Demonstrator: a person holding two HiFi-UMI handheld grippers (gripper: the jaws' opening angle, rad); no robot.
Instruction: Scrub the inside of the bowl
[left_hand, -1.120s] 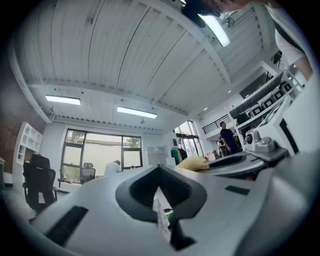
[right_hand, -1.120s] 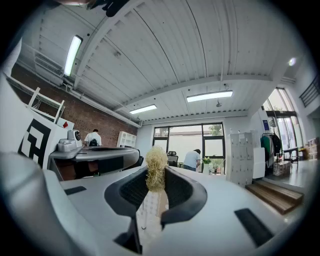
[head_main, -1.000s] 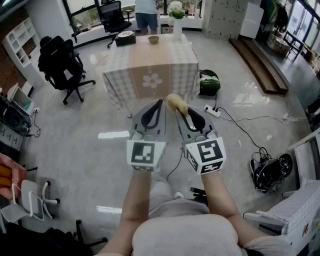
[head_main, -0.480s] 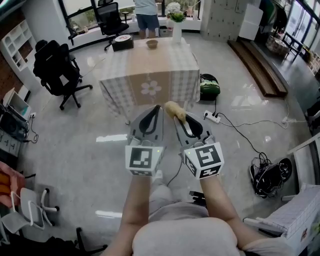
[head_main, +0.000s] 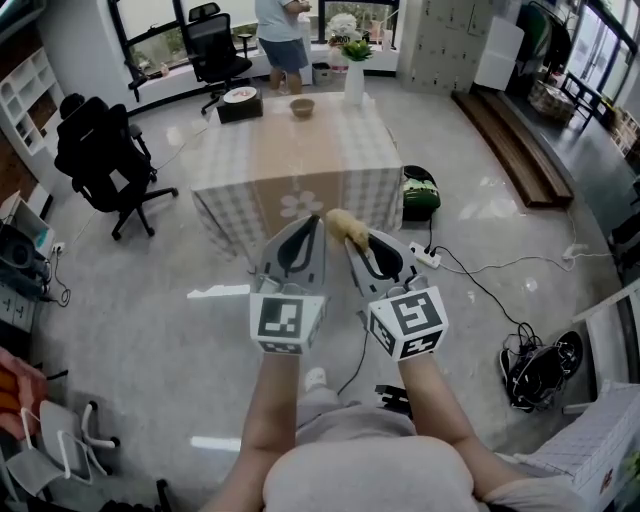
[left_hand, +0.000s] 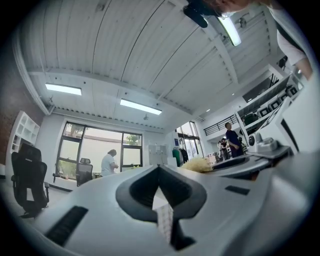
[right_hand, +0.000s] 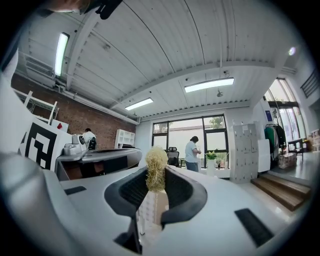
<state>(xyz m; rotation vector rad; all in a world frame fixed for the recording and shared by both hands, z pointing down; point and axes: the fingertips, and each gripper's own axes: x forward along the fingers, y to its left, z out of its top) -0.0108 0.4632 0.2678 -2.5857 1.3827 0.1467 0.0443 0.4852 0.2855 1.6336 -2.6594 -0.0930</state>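
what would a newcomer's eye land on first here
Two tongs held out side by side sit mid-frame in the head view: the right tongs clamp a yellowish fibrous scrubber, and the left tongs are shut and empty. Beyond them stands a checked-cloth table with a small bowl near its far end.

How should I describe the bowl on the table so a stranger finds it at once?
Find the table with the checked cloth in the middle of the room. At its far end, the bowl sits between a dark box and a tall white vase; it is small, brown and round.
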